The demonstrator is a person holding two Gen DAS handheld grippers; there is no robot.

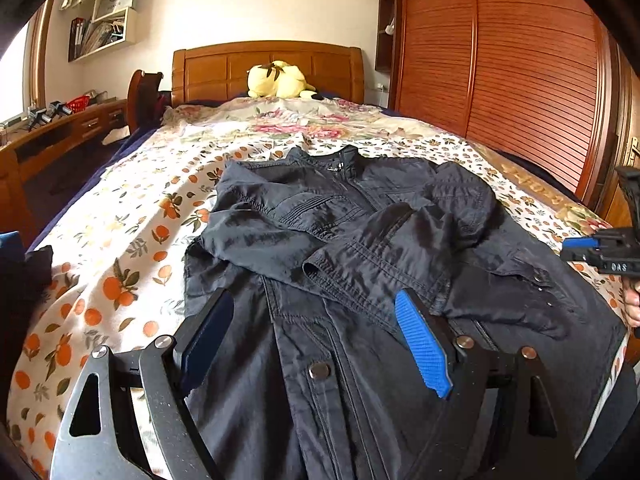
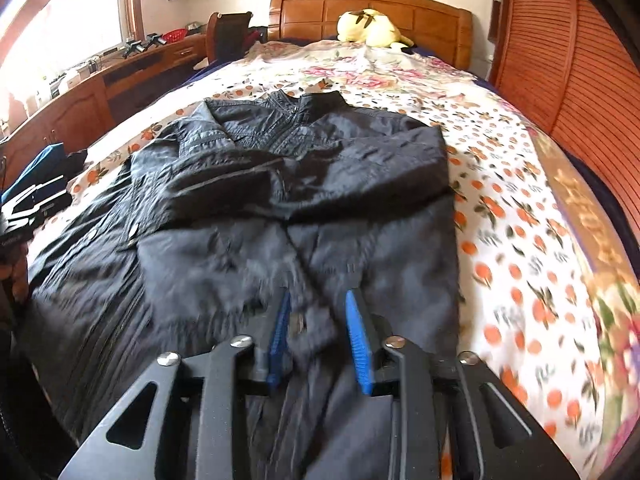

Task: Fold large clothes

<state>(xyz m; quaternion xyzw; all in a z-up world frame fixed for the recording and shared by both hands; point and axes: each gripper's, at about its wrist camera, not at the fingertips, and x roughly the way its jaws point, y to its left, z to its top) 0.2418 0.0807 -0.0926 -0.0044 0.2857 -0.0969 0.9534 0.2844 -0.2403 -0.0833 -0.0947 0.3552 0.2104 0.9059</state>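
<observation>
My left gripper [image 1: 316,344] is standing wide, empty, over the black jacket [image 1: 360,248] | my right gripper [image 2: 320,332] is standing narrow, gripping nothing | jacket is lying mid-bed [image 2: 520,184], sleeves crossed | plush toy [image 1: 278,80] is resting at 12 o'clock.

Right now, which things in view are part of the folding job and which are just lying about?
Job:
- black zip-front jacket, spread on the bed, both sleeves folded across its chest
- left gripper, open above the jacket's lower front
- right gripper, partly open above the hem

Lying about:
- yellow plush toy by the headboard
- red plastic basket on the wooden desk
- floral and orange-print bedspread
</observation>
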